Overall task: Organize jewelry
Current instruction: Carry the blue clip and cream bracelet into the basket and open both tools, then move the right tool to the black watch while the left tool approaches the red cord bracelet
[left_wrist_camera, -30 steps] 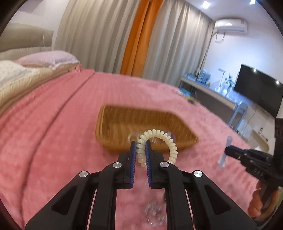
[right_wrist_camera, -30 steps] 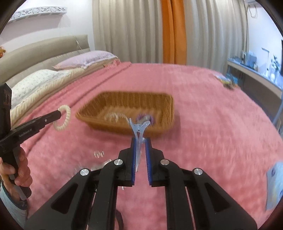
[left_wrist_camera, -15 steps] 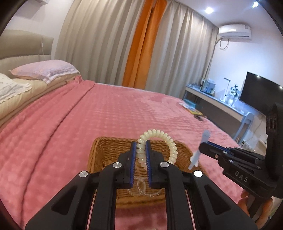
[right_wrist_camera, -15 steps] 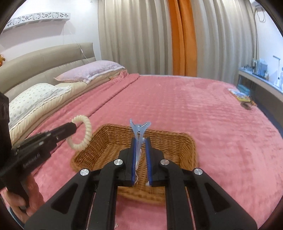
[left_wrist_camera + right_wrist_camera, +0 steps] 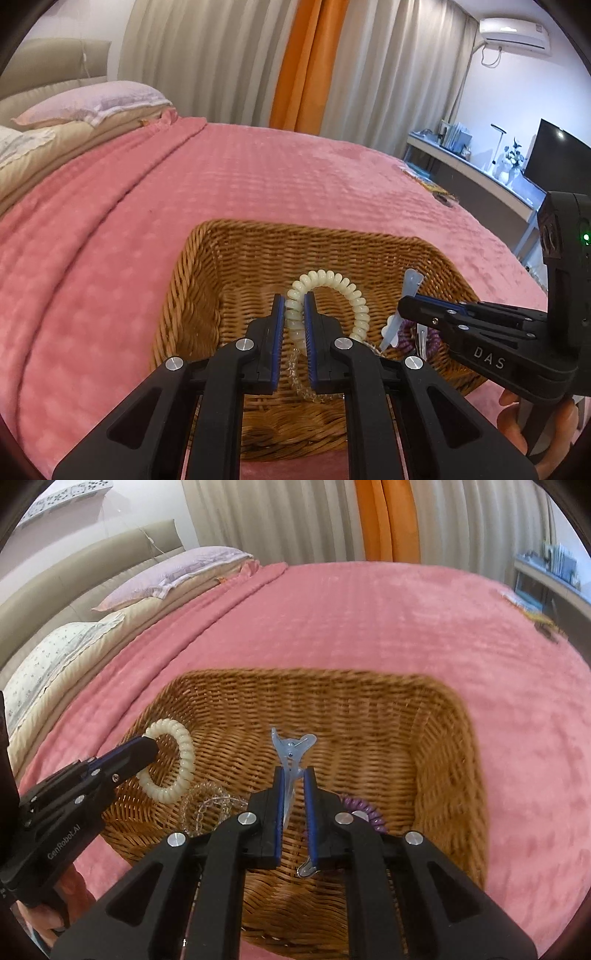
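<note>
A brown wicker basket (image 5: 236, 251) (image 5: 443, 746) sits on the pink bedspread. My left gripper (image 5: 294, 301) (image 5: 149, 749) is shut on a cream spiral hair tie (image 5: 345, 286) (image 5: 181, 746), held over the basket's left side. Over the basket's middle, my right gripper (image 5: 294, 773) (image 5: 402, 308) is shut on a translucent blue hair clip (image 5: 291, 746) (image 5: 408, 280). Inside the basket lie a clear bead bracelet (image 5: 210, 801) (image 5: 295, 373) and a purple spiral hair tie (image 5: 364, 808) (image 5: 408, 334), both partly hidden by the fingers.
The pink bedspread (image 5: 221, 177) spreads around the basket. Pillows (image 5: 170, 576) and a padded headboard (image 5: 74, 572) lie at the far left, curtains (image 5: 295, 62) behind. A desk (image 5: 472, 166) with a dark screen (image 5: 554, 151) stands at the right. A hand (image 5: 532, 421) grips the right tool.
Both grippers have moved forward and down from in front of the basket to above its inside. Each keeps its item; the basket now fills the lower part of both views.
</note>
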`<action>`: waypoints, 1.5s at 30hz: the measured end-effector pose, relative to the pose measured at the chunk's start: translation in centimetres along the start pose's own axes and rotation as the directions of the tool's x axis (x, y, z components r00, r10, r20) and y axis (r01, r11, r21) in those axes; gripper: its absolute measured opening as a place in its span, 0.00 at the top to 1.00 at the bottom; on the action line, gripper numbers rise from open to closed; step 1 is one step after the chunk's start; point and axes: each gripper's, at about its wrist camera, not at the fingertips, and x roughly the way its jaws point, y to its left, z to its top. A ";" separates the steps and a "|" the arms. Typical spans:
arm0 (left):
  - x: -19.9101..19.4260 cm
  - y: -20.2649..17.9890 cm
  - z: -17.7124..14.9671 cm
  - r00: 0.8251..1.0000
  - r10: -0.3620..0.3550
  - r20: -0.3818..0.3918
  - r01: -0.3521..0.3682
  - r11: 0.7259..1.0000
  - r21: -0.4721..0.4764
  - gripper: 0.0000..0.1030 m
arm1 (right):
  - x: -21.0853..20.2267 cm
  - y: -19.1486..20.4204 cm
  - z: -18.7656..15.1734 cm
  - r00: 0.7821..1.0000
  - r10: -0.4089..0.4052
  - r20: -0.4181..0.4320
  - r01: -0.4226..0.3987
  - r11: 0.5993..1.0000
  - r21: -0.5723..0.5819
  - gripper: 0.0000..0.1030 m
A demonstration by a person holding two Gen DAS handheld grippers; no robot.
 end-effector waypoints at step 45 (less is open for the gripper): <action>-20.9 -0.5 -14.3 0.993 -0.111 0.037 0.112 0.993 -0.039 0.51 | -17.8 2.8 -17.4 0.995 -0.011 0.094 0.011 1.000 -0.002 0.53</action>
